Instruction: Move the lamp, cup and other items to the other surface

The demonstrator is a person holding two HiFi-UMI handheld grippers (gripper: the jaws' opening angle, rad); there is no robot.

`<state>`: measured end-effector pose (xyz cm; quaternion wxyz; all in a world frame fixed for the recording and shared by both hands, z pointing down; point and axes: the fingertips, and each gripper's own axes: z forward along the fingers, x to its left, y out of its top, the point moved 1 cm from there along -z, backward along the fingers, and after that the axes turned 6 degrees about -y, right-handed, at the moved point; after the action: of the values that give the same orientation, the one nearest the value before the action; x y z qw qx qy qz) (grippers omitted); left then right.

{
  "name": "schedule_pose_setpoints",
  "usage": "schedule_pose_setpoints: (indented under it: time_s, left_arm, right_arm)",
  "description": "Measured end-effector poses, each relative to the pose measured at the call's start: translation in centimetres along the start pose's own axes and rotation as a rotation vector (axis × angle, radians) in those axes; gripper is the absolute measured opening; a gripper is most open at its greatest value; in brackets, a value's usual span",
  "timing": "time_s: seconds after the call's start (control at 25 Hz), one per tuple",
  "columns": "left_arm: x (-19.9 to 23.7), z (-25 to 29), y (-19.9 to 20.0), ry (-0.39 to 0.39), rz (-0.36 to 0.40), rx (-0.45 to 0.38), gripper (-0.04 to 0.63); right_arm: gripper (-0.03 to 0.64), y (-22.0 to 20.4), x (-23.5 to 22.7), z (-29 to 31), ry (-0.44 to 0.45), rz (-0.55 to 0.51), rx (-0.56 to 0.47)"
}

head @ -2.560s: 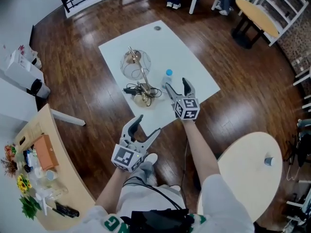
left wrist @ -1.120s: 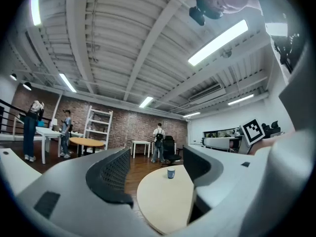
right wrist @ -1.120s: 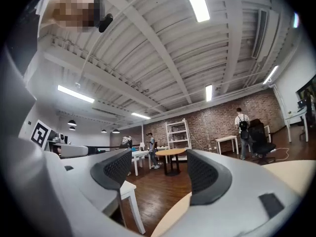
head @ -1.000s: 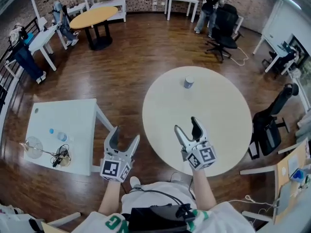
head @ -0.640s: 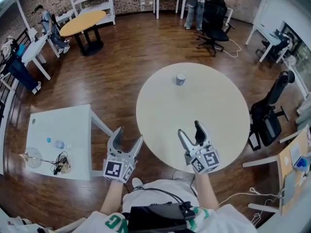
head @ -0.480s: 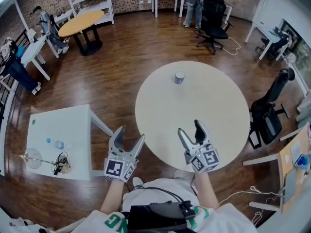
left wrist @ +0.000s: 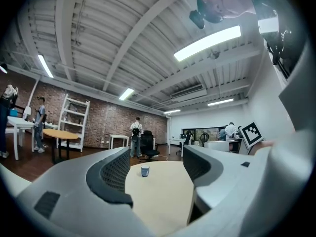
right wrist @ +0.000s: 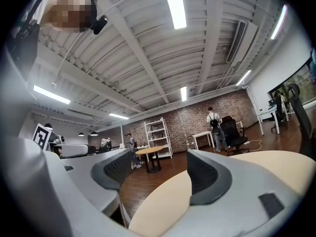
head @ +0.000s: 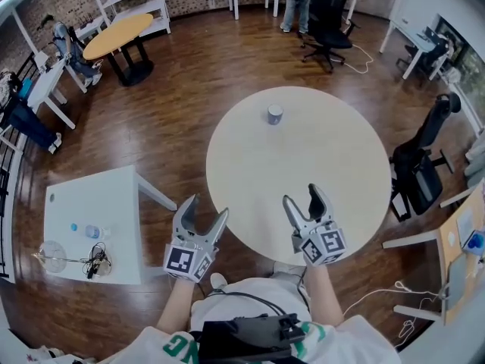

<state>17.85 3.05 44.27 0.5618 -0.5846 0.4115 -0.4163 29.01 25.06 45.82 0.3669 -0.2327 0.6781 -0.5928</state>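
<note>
Left tongs (head: 205, 208) are spread with nothing between them, held just off the near left edge of the round desk (head: 333, 150). Right tongs (head: 302, 196) are also spread and empty, over that desk's near edge. The cup (head: 274, 114) stands upright, alone, near the round desk's far edge. The lamp (head: 54, 255) lies on its side at the near left corner of the square white desk (head: 98, 196), with its cord (head: 97, 262) bunched beside it and a bottle (head: 93, 232) lying just beyond.
</note>
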Motion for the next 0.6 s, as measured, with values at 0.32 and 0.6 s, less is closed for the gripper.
schedule_pose_setpoints:
  time_s: [0.32,0.6]
  left_arm:
    - [1.0,4.9,-0.6,-0.03,-0.008,0.027,0.333]
    - [1.4,8.7,-1.0,-0.001,-0.024,0.048,0.333]
  right_arm:
    - [0.36,-2.2,-7.3,6.7,-0.066,-0.095,0.087]
    - [0.36,-6.8,-13.8,16.4,-0.059,-0.129,0.213]
